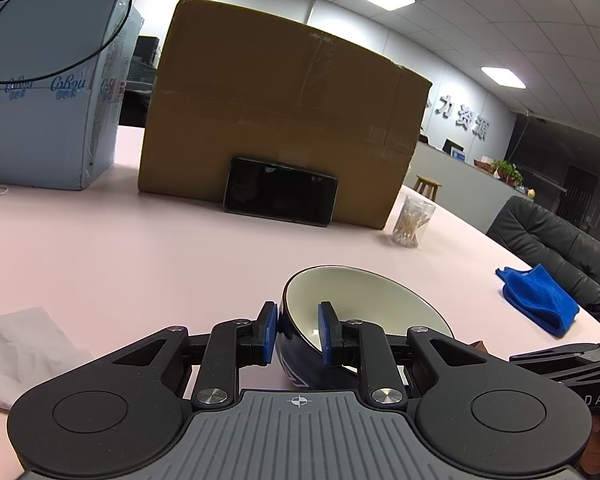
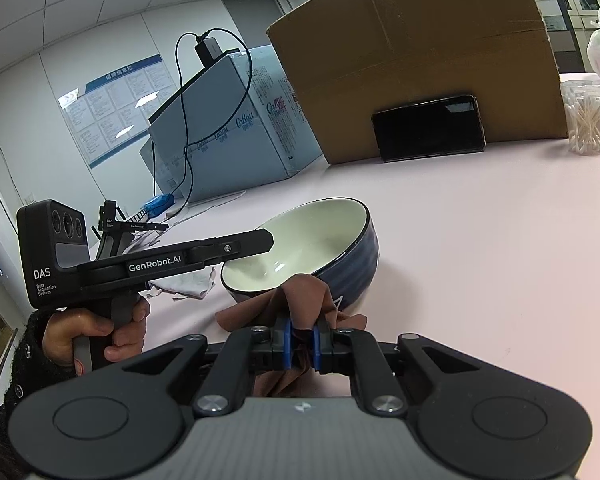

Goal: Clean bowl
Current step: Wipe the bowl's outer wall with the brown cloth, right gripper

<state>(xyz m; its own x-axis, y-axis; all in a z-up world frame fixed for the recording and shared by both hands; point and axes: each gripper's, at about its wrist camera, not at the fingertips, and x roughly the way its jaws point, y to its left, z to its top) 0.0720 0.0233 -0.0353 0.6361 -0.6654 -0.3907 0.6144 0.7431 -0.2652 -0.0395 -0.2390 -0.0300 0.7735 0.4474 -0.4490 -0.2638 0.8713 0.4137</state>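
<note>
Bowl rim clamped by left gripper; right gripper pinches brown cloth, partly hidden.

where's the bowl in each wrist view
Left wrist view: the bowl is low, just right of centre, tilted, its near rim clamped between the left hand-held gripper fingers.
Right wrist view: the bowl sits at centre, tilted, just beyond the brown cloth pinched in the right hand-held gripper.
Shared landmark: the black phone leaning on the cardboard box.
</note>
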